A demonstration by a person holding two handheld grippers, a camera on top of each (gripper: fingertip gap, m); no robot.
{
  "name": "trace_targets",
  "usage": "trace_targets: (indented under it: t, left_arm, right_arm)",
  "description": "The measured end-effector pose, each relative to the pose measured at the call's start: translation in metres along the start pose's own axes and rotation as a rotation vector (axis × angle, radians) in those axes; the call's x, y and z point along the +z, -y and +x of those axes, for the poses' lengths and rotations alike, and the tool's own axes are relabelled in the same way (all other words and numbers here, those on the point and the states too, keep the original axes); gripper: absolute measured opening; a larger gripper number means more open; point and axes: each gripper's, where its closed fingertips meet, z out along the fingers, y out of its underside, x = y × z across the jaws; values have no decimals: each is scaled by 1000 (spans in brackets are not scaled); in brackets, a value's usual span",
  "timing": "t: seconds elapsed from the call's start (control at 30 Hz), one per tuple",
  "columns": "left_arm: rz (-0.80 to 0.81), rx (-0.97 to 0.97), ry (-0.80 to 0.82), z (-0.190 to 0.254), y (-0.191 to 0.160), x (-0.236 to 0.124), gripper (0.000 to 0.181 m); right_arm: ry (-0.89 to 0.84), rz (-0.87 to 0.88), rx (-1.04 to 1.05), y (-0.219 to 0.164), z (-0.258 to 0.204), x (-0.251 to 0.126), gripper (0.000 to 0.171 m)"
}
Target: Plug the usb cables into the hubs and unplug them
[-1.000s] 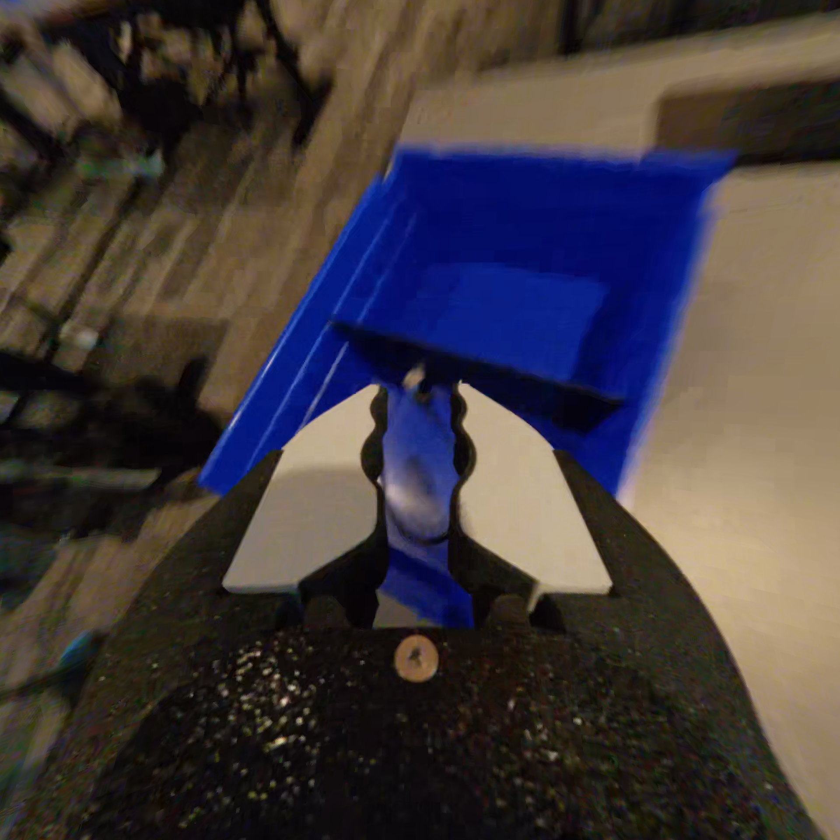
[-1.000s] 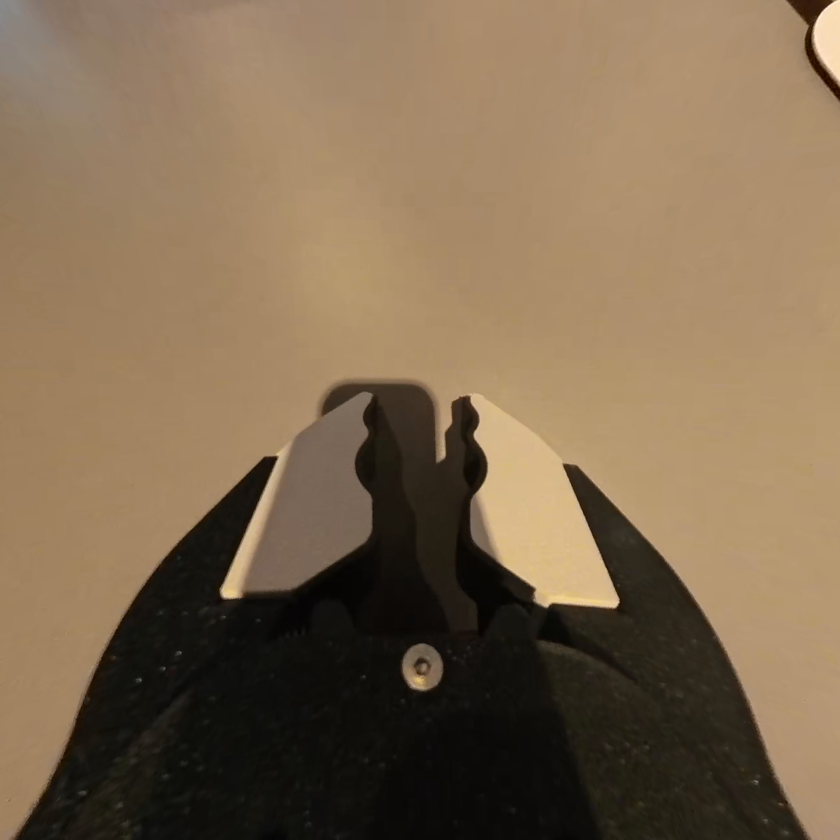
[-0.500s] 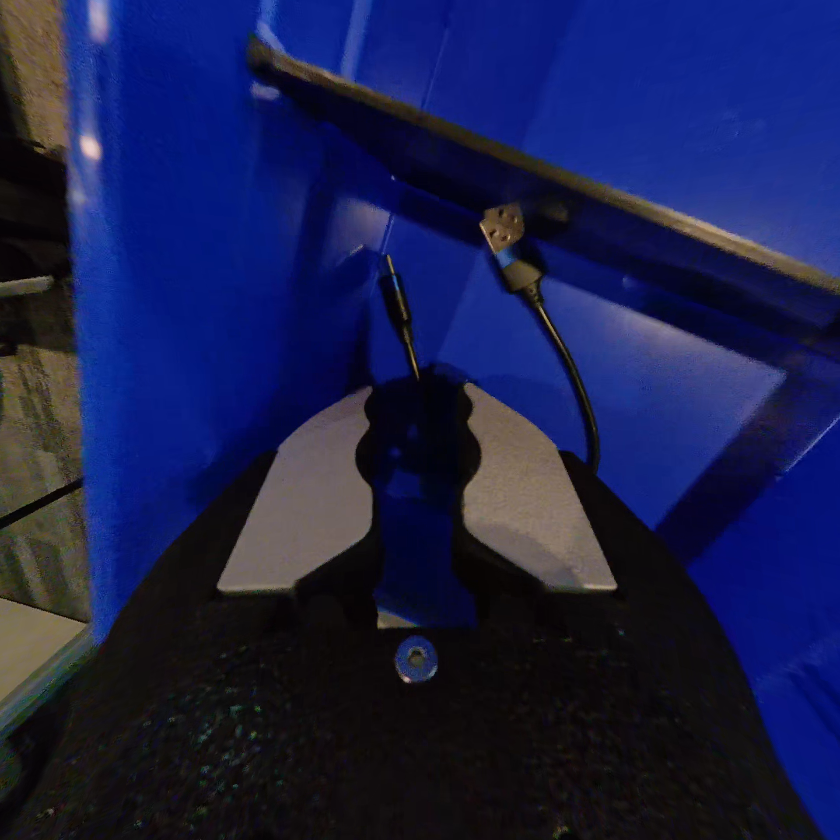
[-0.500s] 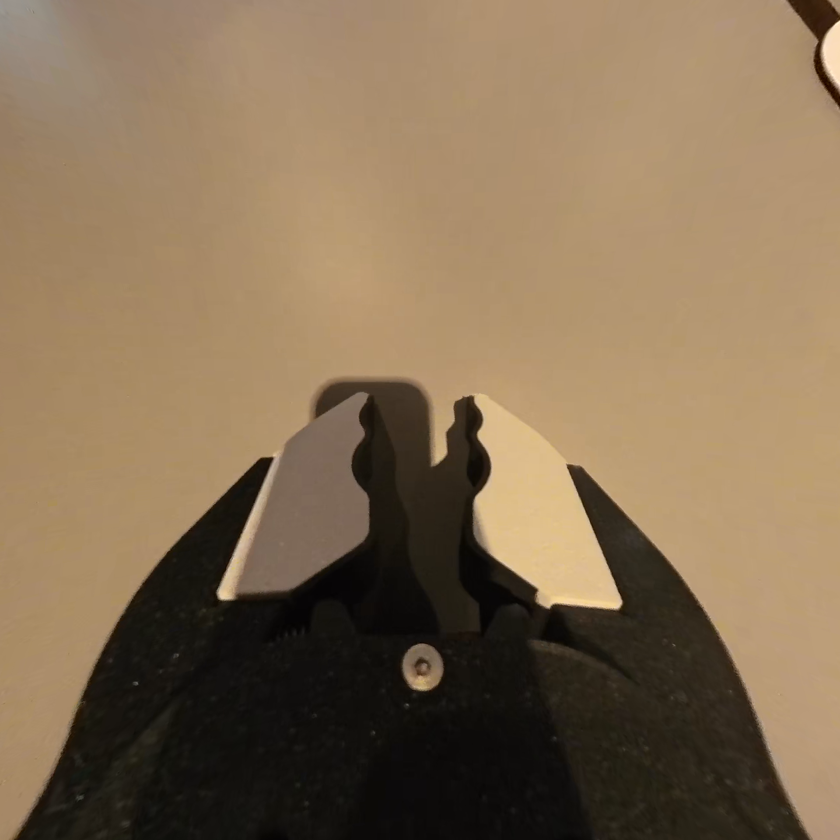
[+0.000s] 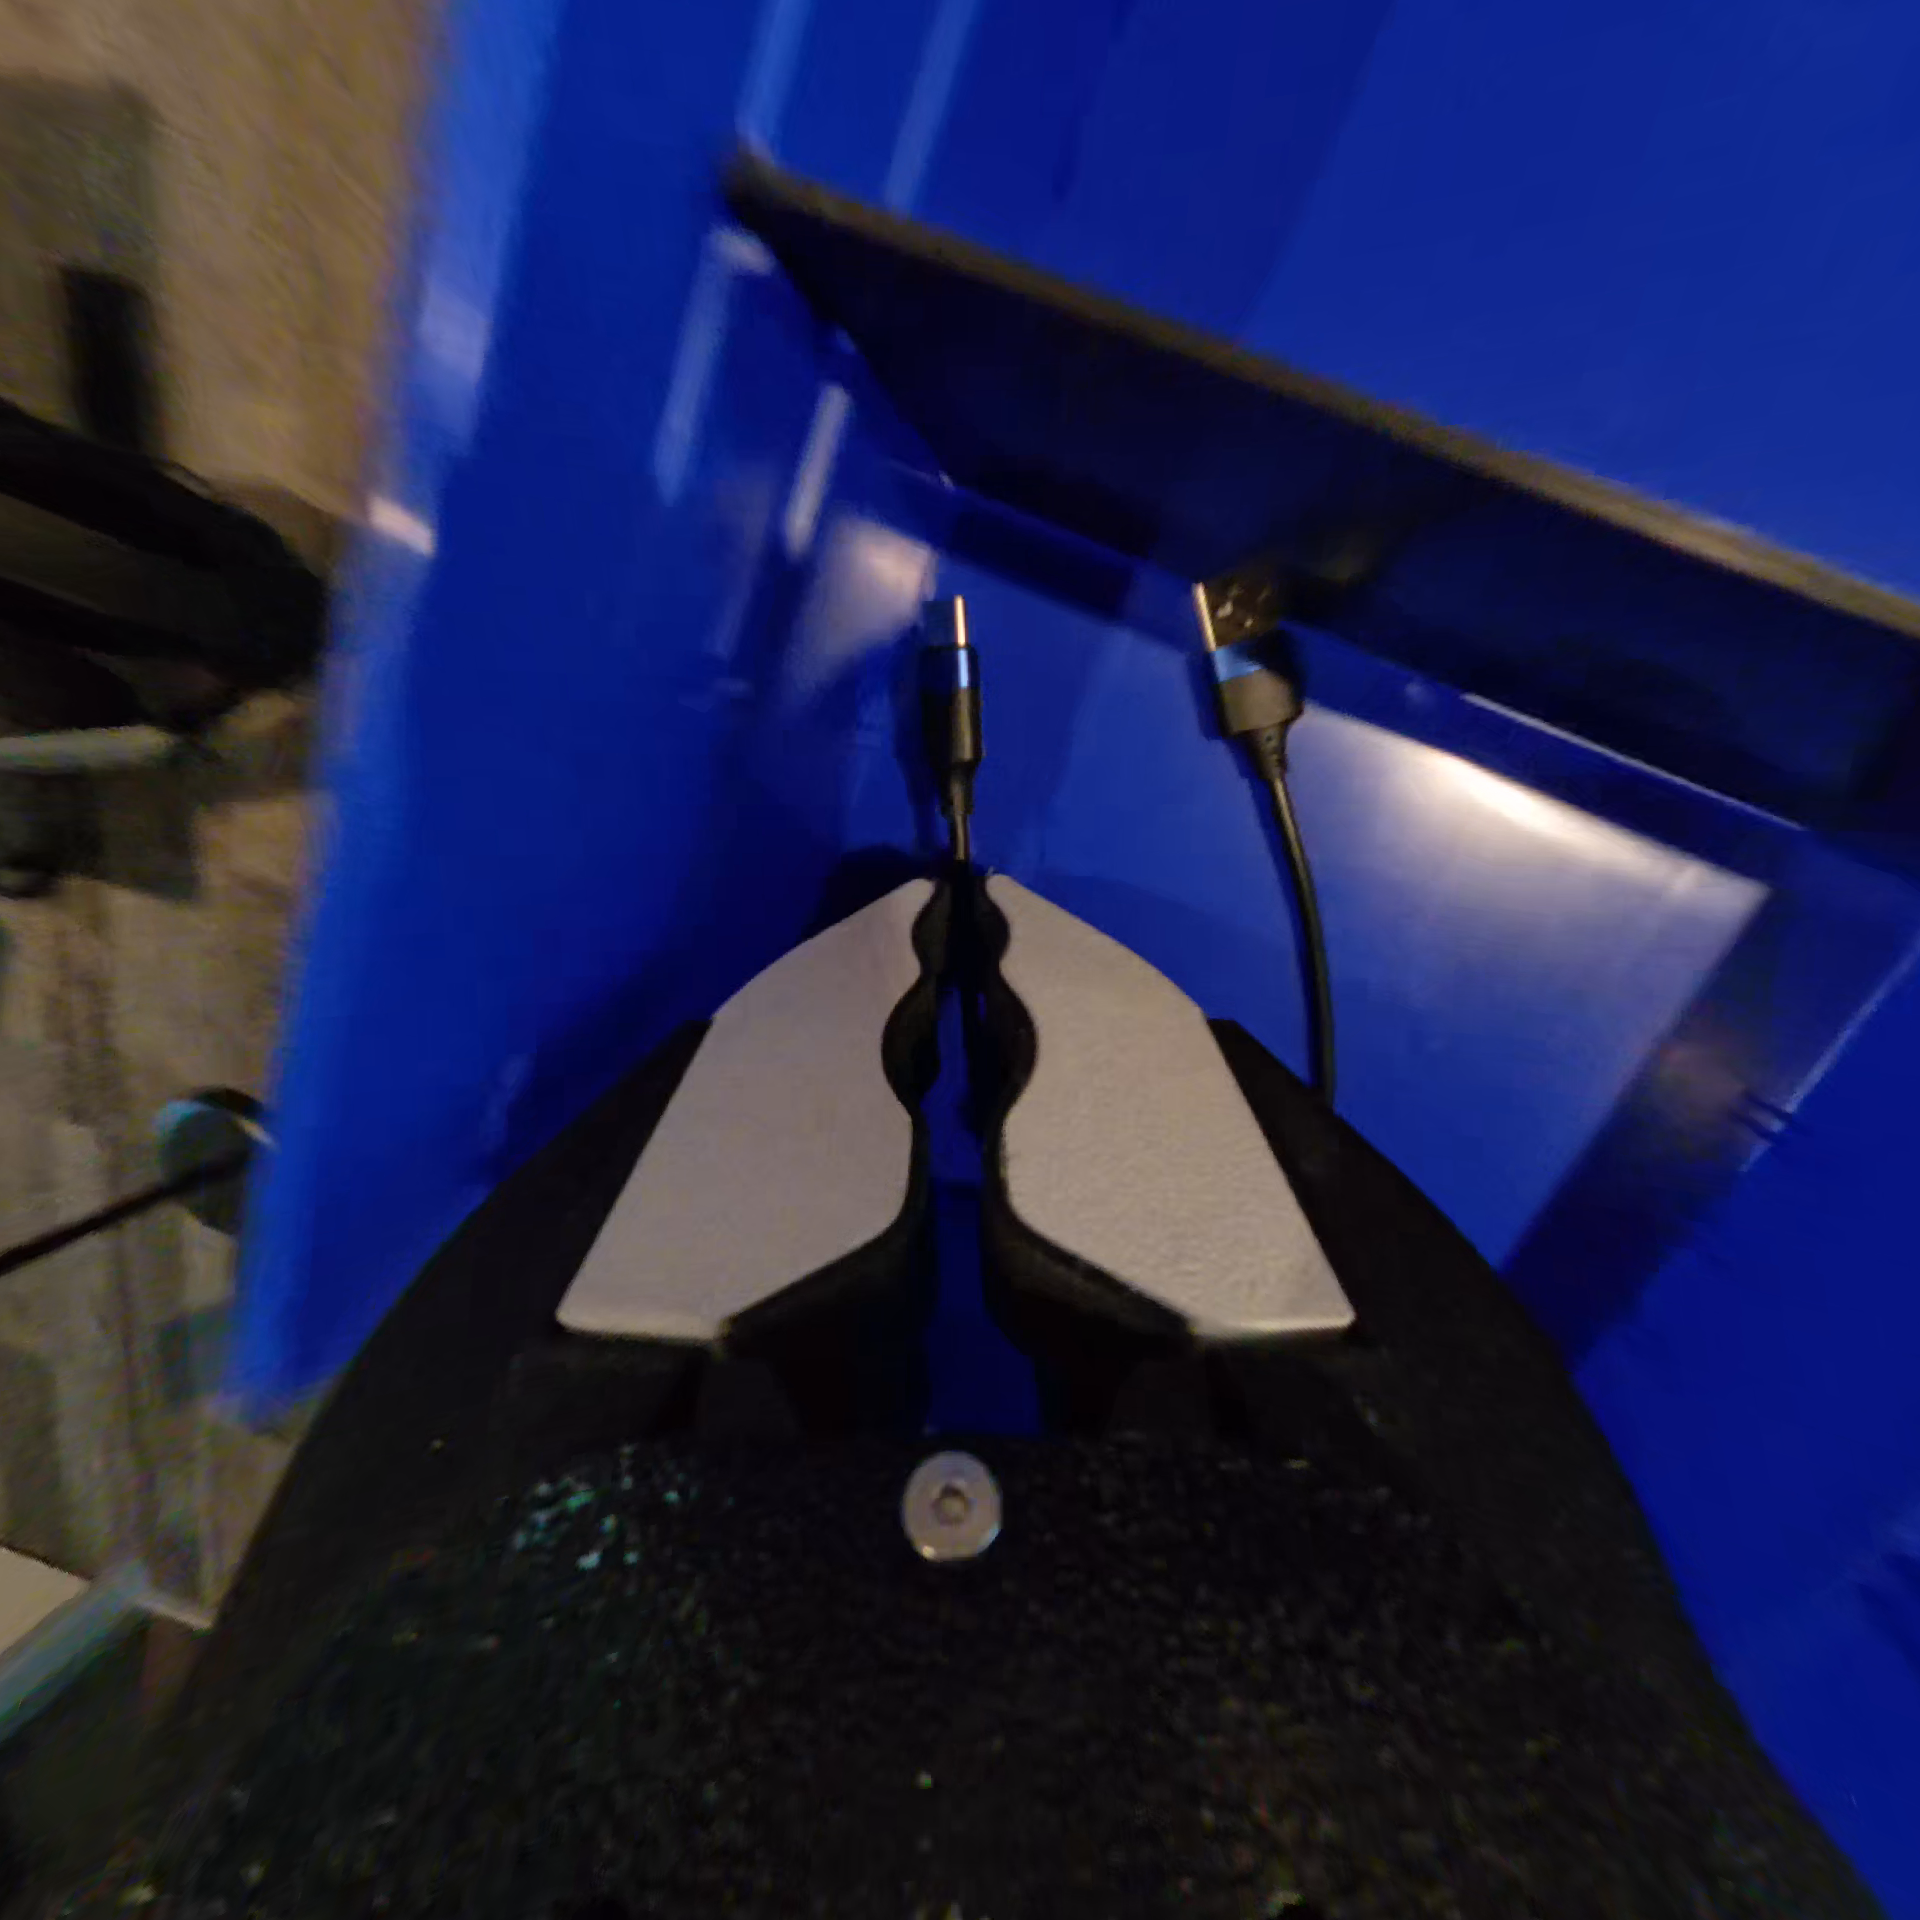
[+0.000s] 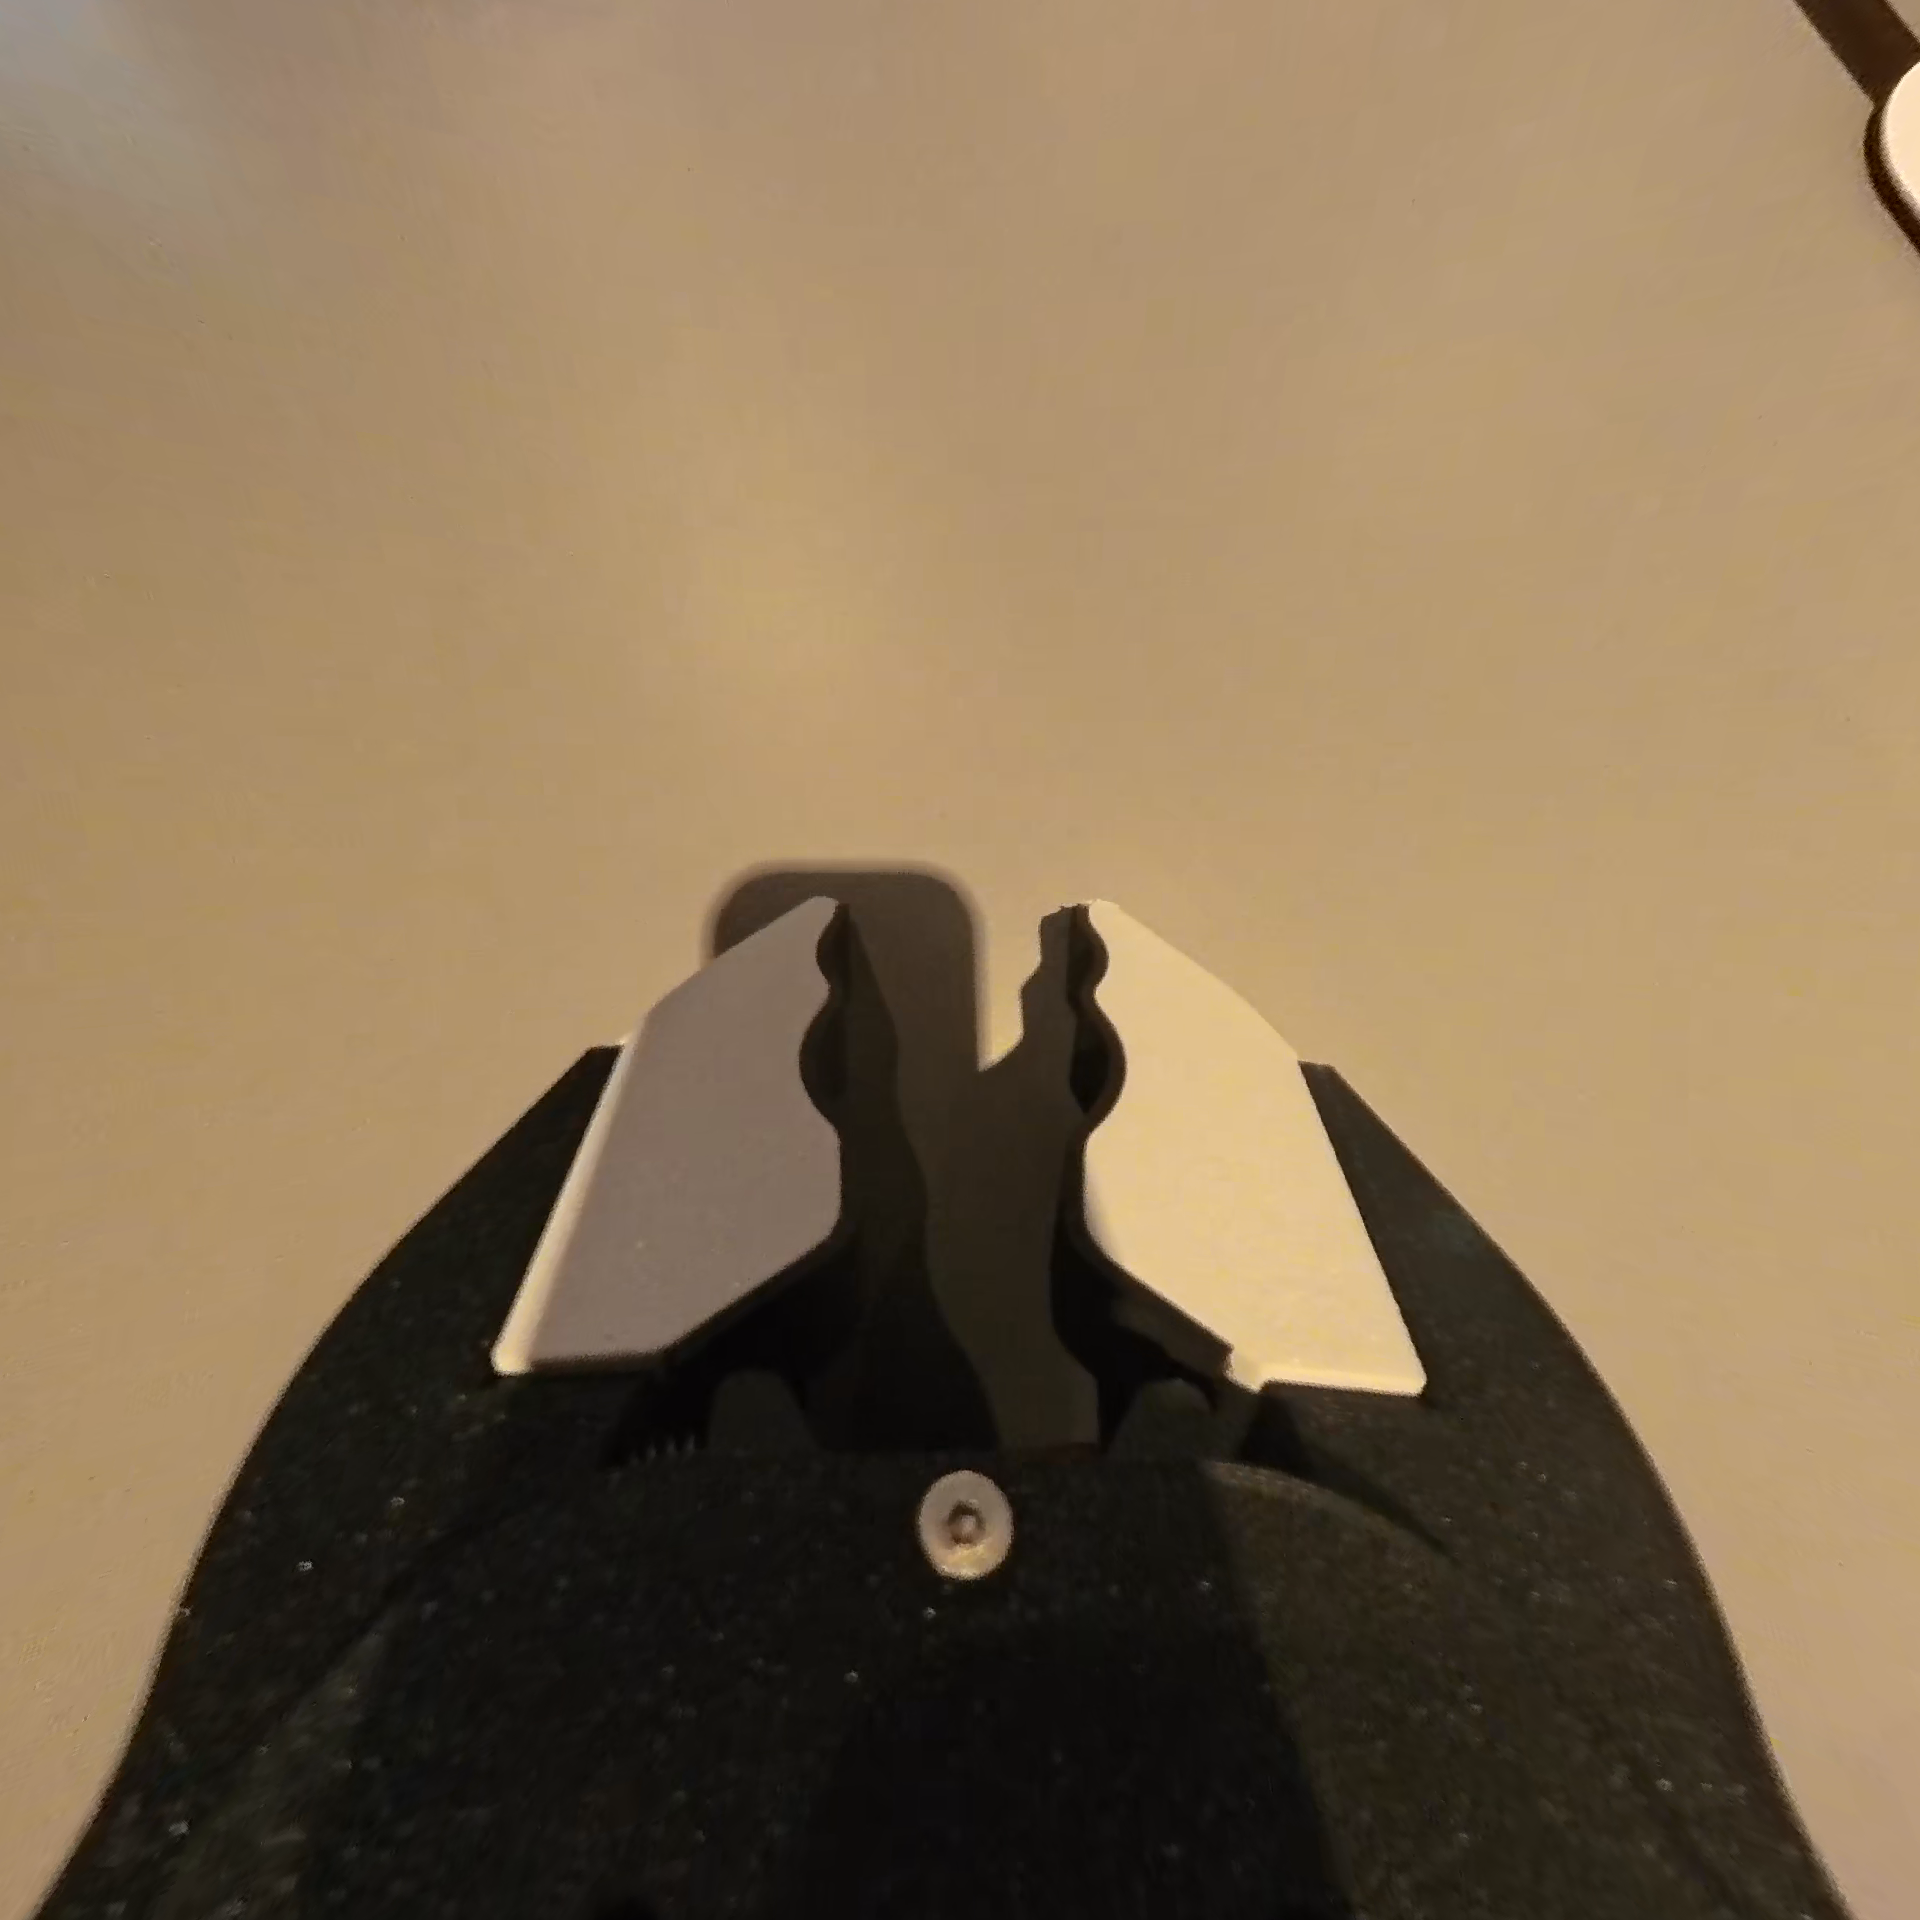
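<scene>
In the left wrist view my left gripper (image 5: 961, 883) is inside a blue bin (image 5: 520, 727) and shut on a thin black USB cable. The cable's small plug (image 5: 951, 686) sticks straight out past the fingertips. The same cable loops to the right (image 5: 1309, 914) and ends in a wider flat plug (image 5: 1242, 655) just under a dark bar (image 5: 1247, 416) that crosses the bin. No hub shows. In the right wrist view my right gripper (image 6: 961, 909) is open and empty, over the beige table (image 6: 935, 416).
Left of the bin are a blurred floor and dark furniture (image 5: 125, 582). A white rounded object (image 6: 1896, 145) sits at the top right edge of the right wrist view, beside a dark table edge. Spacing between my two grippers at the tips: around 60 cm.
My left gripper went from outside the bin into it, then shut on the black cable. My right gripper's fingers have spread slightly and it has otherwise stayed still.
</scene>
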Motion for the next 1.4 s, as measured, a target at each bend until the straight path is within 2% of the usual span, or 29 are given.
trace_targets:
  t: [0.03,0.13,0.23,0.37,0.43,0.53,0.63,0.73,0.83,0.93,1.03,1.13,1.23,1.33,1.4]
  left_arm:
    - [42,9,36,-3,4,-12,4]
    - [215,35,149,-7,23,-63,4]
    - [451,101,271,1,52,-137,3]
    - [777,237,412,40,85,-247,3]
    - [933,309,434,72,94,-297,3]
    - [1146,379,315,131,99,-349,3]
    - [1331,390,14,197,101,-374,3]
    - [1431,343,-306,257,104,-368,3]
    - [1439,295,-627,317,103,-339,2]
    - [1381,296,-988,380,86,-305,3]
    - [1235,325,-1244,435,59,-271,2]
    - [1026,407,-1310,483,32,-230,2]
    - [807,538,-1239,519,5,-190,2]
    - [726,685,-1119,537,-14,-168,3]
    - [729,745,-1063,545,-20,-162,3]
  right_arm:
    - [0,0,0,0,0,0,41]
    - [2,0,1,0,0,0,41]
    - [3,0,3,0,0,0,41]
    - [2,-1,3,0,0,0,41]
    - [1,-1,1,0,0,0,41]
    - [-1,-3,-6,0,-1,1,42]
    - [13,-5,-12,1,-3,2,50]
    - [65,36,-10,8,-11,0,55]
    - [141,103,22,17,-19,-6,58]
    - [123,142,51,19,-6,-12,57]
    - [82,162,106,15,16,-18,57]
    - [86,206,177,16,29,-25,56]
    - [69,212,194,14,38,-28,55]
    - [48,203,185,11,44,-30,55]
    - [56,208,190,11,43,-30,56]
